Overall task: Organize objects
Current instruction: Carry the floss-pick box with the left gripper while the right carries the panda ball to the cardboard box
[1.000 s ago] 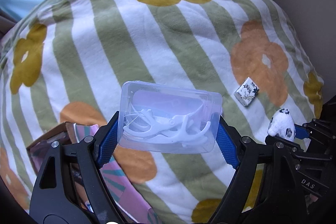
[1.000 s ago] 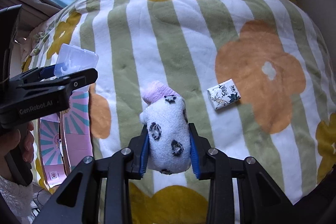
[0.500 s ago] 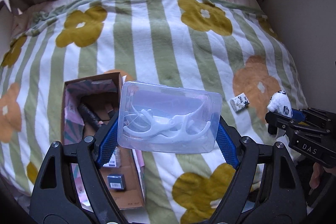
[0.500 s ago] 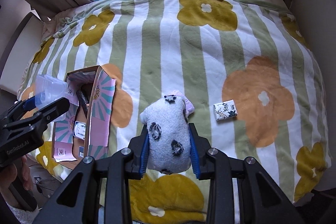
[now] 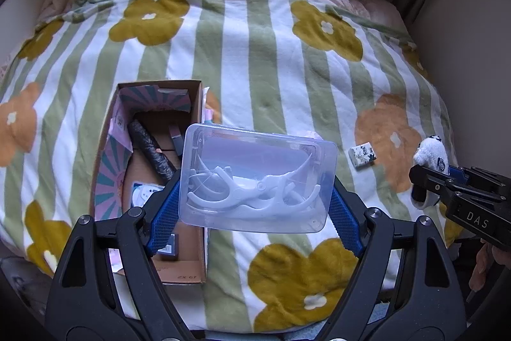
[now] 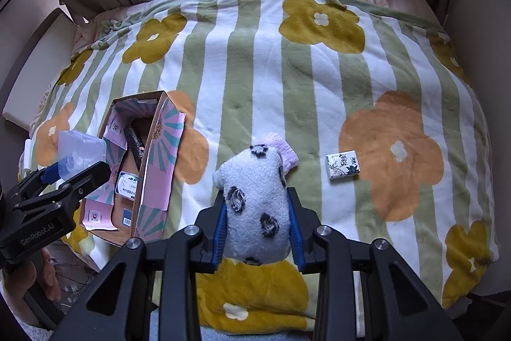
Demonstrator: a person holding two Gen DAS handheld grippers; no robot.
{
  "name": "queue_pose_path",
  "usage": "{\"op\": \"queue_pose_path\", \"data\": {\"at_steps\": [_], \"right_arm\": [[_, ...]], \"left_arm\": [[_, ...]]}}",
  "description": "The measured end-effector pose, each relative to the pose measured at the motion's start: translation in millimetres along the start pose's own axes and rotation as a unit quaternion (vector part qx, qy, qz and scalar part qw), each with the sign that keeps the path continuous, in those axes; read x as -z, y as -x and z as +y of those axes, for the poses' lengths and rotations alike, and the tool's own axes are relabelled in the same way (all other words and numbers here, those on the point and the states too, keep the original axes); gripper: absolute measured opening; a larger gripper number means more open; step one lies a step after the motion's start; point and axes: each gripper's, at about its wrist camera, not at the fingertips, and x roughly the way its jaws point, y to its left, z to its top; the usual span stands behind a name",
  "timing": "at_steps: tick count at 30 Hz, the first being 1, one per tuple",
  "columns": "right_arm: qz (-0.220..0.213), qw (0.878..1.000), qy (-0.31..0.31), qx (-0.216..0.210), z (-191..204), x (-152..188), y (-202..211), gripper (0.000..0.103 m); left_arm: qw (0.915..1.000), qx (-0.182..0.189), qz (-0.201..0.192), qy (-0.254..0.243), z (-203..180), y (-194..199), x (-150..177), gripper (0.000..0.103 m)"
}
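Both grippers are pointing steeply down: left gripper point(image 5: 255, 206) pinching a clear box point(image 5: 258, 178), right gripper point(image 6: 257, 226) squeezing a spotted sock point(image 6: 255, 197).

box point(image 5: 198, 274): its near right part sits behind the left tool point(image 5: 252, 210) and the clear case point(image 5: 258, 178)
things in the box: small labels too small to read
small packet point(image 6: 342, 166): its print is too small to read
sock point(image 6: 255, 206): its lower end is hidden between the right tool point(image 6: 257, 232) fingers
hand point(image 6: 35, 280): cut off by the left edge
bed point(image 6: 255, 69): near edge hidden behind both tools
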Motion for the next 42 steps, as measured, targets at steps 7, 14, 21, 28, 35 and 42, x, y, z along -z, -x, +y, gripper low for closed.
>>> {"op": "queue_pose_path", "data": {"at_steps": [7,14,21,28,35,42], "right_arm": [[-0.001,0.999,0.039,-0.015,18,-12,-2,0.031],[0.006,0.994,0.096,-0.044,52,-31,-14,0.031],[0.024,0.983,0.166,-0.077,98,-51,-39,0.031],[0.045,0.965,0.238,-0.101,151,-76,-74,0.031],[0.067,0.946,0.297,-0.108,204,-98,-118,0.031],[0.096,0.937,0.318,-0.110,242,-113,-168,0.031]], "left_arm": [[0.9996,-0.015,-0.010,0.021,10,8,0,0.081],[0.9961,-0.044,-0.019,0.074,41,17,9,0.081],[0.9867,-0.078,-0.011,0.142,81,20,32,0.081],[0.9712,-0.104,0.007,0.214,118,8,55,0.081],[0.9587,-0.107,0.035,0.261,143,-22,62,0.081],[0.9510,-0.108,0.058,0.284,168,-62,55,0.081]]}}
